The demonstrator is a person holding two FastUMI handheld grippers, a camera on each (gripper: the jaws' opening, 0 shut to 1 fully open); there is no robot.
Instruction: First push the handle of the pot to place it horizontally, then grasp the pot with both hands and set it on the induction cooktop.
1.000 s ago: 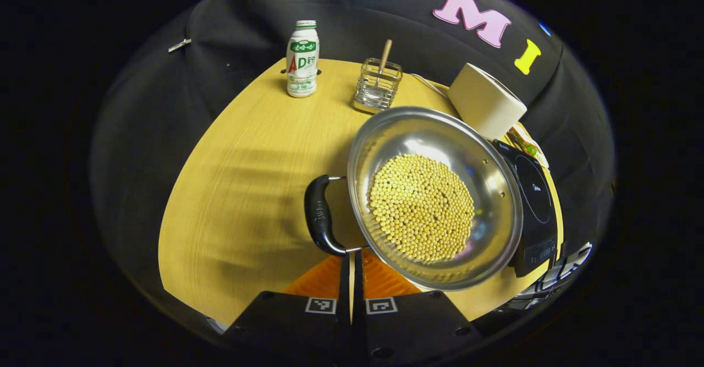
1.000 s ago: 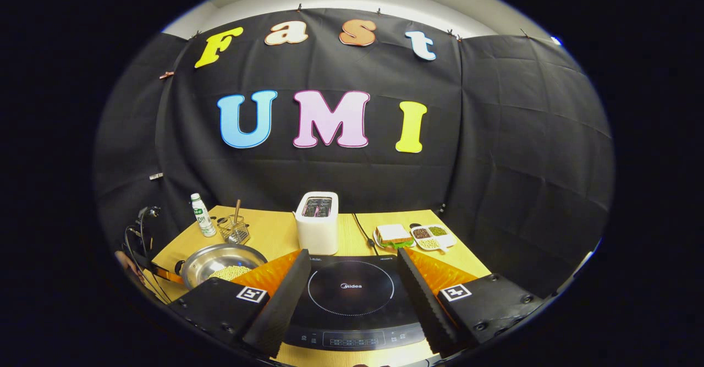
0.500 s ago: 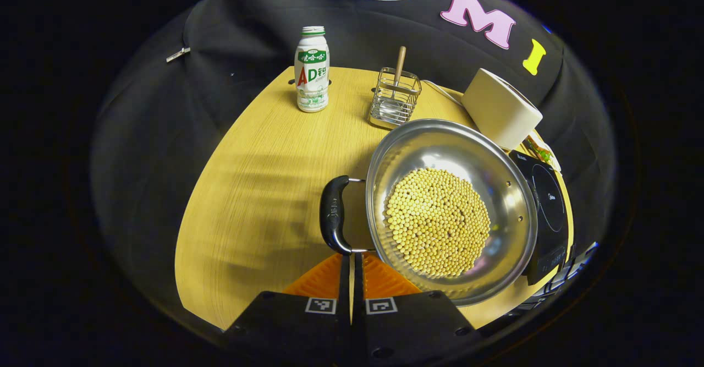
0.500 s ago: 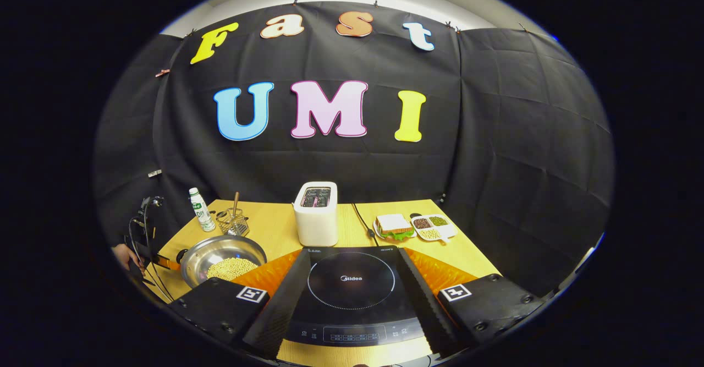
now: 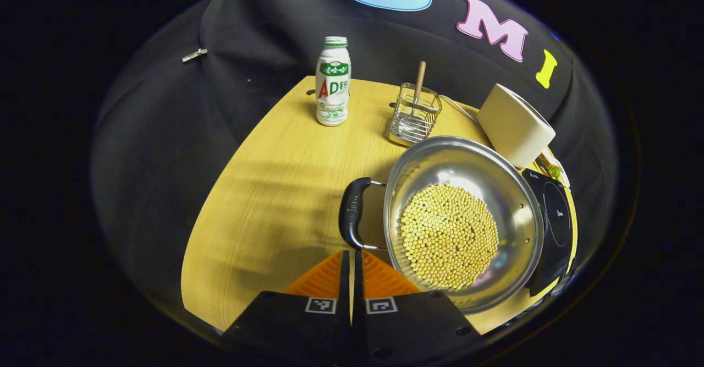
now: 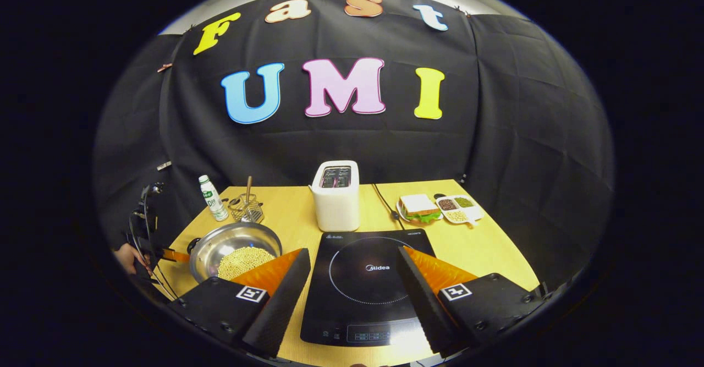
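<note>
Steel pot [image 5: 465, 224] sits on the desk [image 5: 275, 191], just left of the induction cooktop [image 6: 368, 284], holding a layer of pale yellow beans [image 5: 448, 236]. Its black handle [image 5: 352, 213] sticks out on the left side. Left hand-held gripper [image 5: 351, 254]: fingers pressed together with nothing between them, tips just beside the handle's near end; contact cannot be judged. Right hand-held gripper [image 6: 353, 284]: fingers spread wide, empty, poised over the cooktop. Wire basket [image 5: 415, 115] holds a wooden-handled utensil [image 5: 419, 78]. Divided dish [image 6: 460, 210] carries dark, green and pale portions. Drink bottle [image 5: 333, 81] upright; toaster [image 6: 336, 195] behind the cooktop.
</note>
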